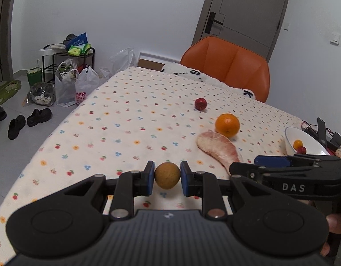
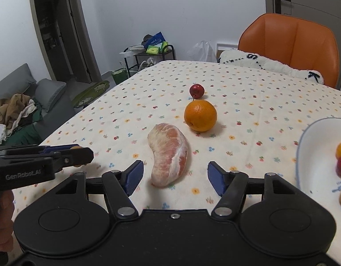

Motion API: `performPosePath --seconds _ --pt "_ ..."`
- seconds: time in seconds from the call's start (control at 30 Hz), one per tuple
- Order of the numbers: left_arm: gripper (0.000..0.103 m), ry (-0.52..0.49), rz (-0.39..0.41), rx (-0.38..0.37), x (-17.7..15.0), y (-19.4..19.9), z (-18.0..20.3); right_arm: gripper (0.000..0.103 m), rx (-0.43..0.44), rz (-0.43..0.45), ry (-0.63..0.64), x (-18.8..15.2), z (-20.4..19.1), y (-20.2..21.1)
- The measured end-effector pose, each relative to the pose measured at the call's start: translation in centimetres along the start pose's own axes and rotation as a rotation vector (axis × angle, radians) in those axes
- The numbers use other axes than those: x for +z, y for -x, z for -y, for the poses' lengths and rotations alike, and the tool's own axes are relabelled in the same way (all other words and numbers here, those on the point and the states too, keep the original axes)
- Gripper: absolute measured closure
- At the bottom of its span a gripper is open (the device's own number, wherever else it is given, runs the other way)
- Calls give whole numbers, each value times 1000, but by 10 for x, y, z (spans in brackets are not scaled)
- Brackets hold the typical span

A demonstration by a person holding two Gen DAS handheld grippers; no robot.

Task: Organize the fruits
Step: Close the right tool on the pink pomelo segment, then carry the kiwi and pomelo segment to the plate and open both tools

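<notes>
My left gripper (image 1: 167,178) is shut on a small round brown-yellow fruit (image 1: 167,175), low over the flowered tablecloth (image 1: 126,122). In the right wrist view the left gripper (image 2: 81,155) comes in from the left and hides most of that fruit. My right gripper (image 2: 176,175) stands open, its blue pads on either side of a peeled pomelo segment (image 2: 169,153) that lies on the cloth. Beyond the segment lie an orange (image 2: 200,115) and a small red fruit (image 2: 196,90). A white bowl (image 2: 314,133) at the right holds a few small fruits.
An orange chair (image 1: 228,66) with a white plush cushion (image 2: 270,65) stands at the table's far edge. A phone and cables (image 1: 323,130) lie past the bowl. The table edge drops off on the left to a floor with shoes (image 1: 28,119), bags and a rack.
</notes>
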State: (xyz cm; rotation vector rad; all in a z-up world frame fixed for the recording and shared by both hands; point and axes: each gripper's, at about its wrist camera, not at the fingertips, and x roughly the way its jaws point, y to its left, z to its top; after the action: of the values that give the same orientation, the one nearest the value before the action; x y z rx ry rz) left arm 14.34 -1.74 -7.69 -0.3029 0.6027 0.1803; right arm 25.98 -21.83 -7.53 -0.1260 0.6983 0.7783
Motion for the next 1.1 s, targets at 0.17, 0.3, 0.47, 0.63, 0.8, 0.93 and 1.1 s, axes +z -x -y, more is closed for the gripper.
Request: performPosePath --seconds 0.17,0.3,0.47,0.63,0.8,0.93,1.1 --pt "80 5 -6 5 2 -4 -7 39 -19 -1 26 3 -4 -12" --pt "80 17 -10 11 4 -6 -11 39 -26 2 50 7 -7 -19" --pt "80 19 -13 11 6 -8 -13 55 -55 13 101 8 -15 -24" --pt "80 8 -12 4 7 -8 -12 66 -49 9 116 5 -19 -18" --pt "80 1 -9 -15 7 -7 -9 67 -50 14 81 -1 -15 -8" --pt "80 -7 -3 -33 7 -5 -3 67 -60 31 49 -6 -10 4" --pt "80 -15 13 -64 10 -1 8 67 -73 61 13 -10 -3 24"
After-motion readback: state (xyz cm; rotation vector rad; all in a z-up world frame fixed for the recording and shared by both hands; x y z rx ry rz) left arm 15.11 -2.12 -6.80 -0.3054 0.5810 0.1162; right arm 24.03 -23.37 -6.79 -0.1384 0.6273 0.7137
